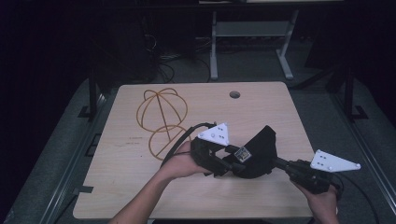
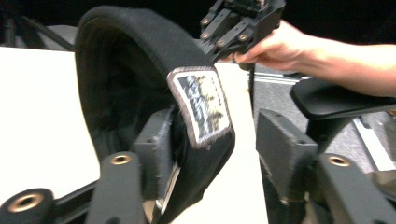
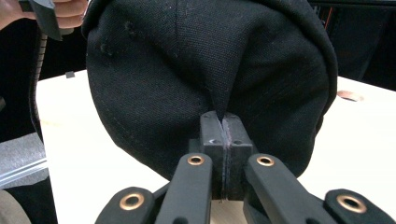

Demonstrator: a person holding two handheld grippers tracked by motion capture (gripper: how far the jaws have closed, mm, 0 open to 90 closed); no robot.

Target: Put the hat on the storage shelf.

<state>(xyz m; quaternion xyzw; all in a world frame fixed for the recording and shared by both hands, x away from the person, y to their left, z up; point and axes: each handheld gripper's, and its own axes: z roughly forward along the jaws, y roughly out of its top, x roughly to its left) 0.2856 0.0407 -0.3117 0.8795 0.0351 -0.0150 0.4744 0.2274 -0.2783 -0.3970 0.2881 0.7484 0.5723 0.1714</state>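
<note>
In the high view a black cap [image 1: 259, 151] hangs between the two grippers above the near half of the light wooden desk [image 1: 261, 100]; the left gripper [image 1: 233, 164] meets its edge from one side, the right gripper [image 1: 280, 163] from the other, and a sewn patch shows pale on the cloth just beside the left jaws. Beyond the left jaws, well apart from the cap, a yellow wire cap frame [image 1: 161, 119] lies on the desk. In the left gripper view the cap [image 2: 135, 65] rises from the jaws as a thick curved band of black fabric, its inside dark and seamed; the left gripper [image 2: 212, 154] has its jaws spread, one pad against the cloth's inner face and the other standing clear of it, so nothing is pinched. A woven label [image 2: 203, 105] with a grey border and dark ground sits on the edge between the jaws; its pale lettering is too blurred to read. Past the cap the other gripper [image 2: 210, 49] holds the far rim, a hand behind it. In the right gripper view the cap [image 3: 187, 74] is a rounded crown of black twill with stitched panel seams and small eyelets; the right gripper [image 3: 223, 122] has its jaws pressed together on a fold of that cloth, which puckers upward from the pads.
</note>
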